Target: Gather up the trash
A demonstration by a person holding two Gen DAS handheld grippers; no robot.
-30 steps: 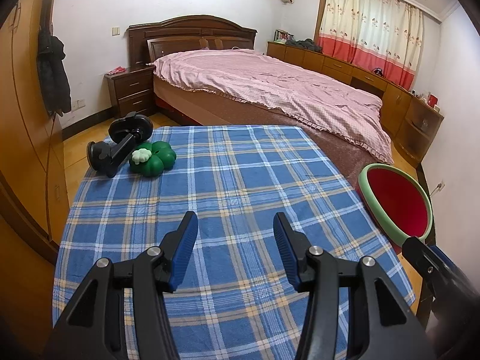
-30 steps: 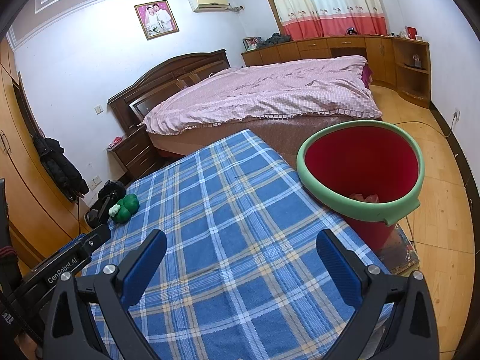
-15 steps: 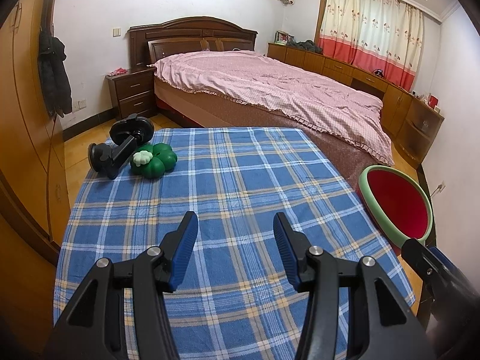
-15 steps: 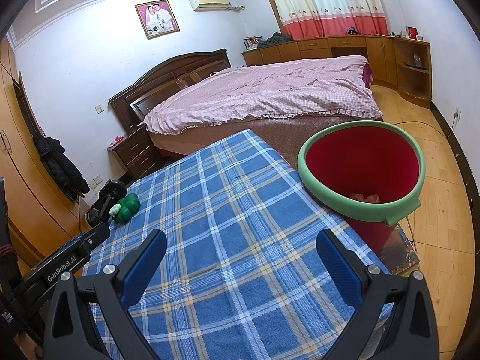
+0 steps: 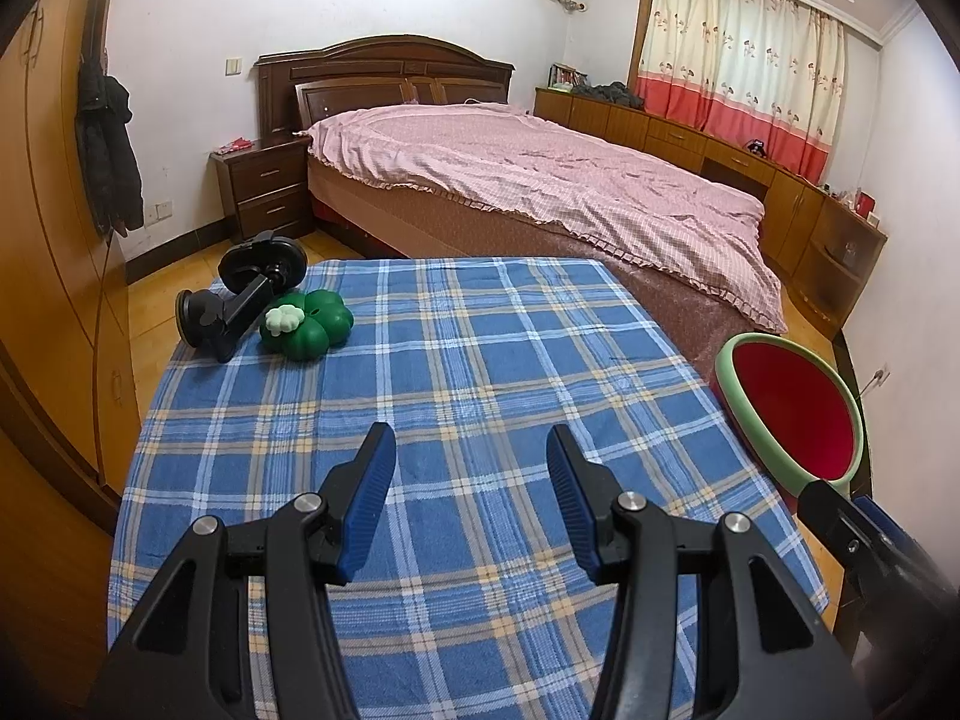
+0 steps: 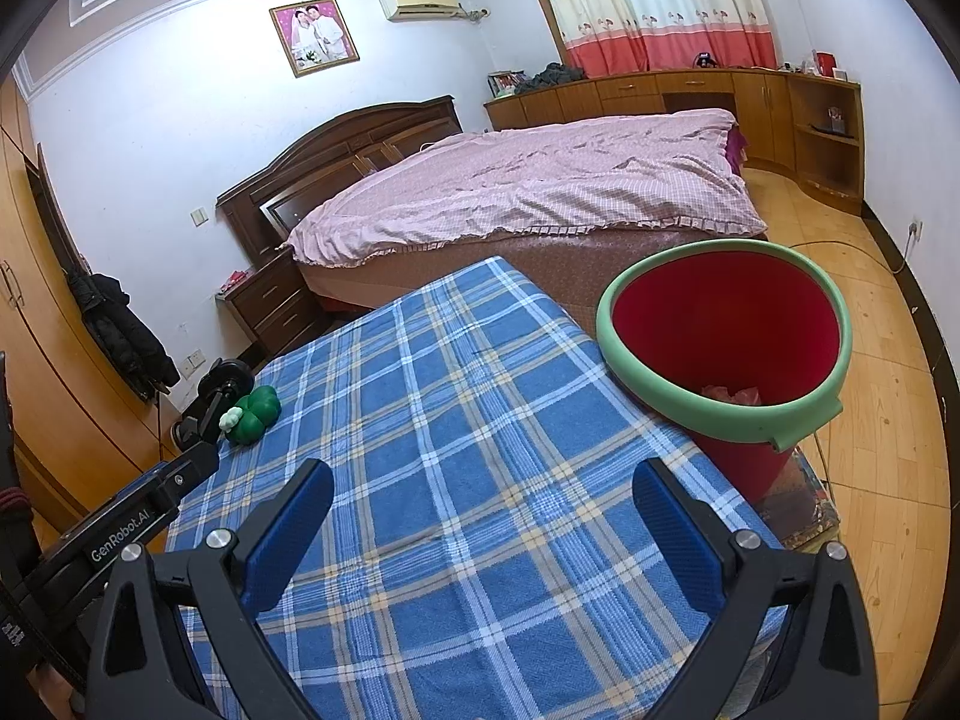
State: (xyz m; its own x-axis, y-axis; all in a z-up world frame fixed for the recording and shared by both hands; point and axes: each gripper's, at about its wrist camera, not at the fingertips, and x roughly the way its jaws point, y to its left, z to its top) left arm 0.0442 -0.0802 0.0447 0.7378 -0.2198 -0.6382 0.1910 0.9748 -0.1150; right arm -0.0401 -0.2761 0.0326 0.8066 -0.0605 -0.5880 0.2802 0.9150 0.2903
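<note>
1. Bedroom setting, with a worktop (image 5: pixel 456 396) under a blue plaid cloth as the landmark; pink-covered bed (image 5: pixel 540 180) beyond its far edge.
2. Beside the worktop's right edge: red bin with a green rim (image 6: pixel 630 360), some pinkish crumpled trash (image 6: pixel 735 394) already at its bottom.
3. At the worktop's far left corner: green clover-shaped object (image 5: pixel 307 324) with a small white piece on it, touching a black suction mount (image 5: pixel 240 300). No loose trash otherwise visible on the cloth.
4. Left hand-held gripper (image 5: pixel 471 468) spread partway above the worktop's near edge, nothing between the pads.
5. Right hand-held gripper (image 6: pixel 483 516) spread wider, likewise empty, bin just off to its right.
6. Likely risk: taking the green object for trash when unclear whether it is; a reach toward it could also knock the black mount off the corner, since the two touch.
7. Further risk: a carry past the rim could tip the bin, or snag the loose cloth and drag everything.
</note>
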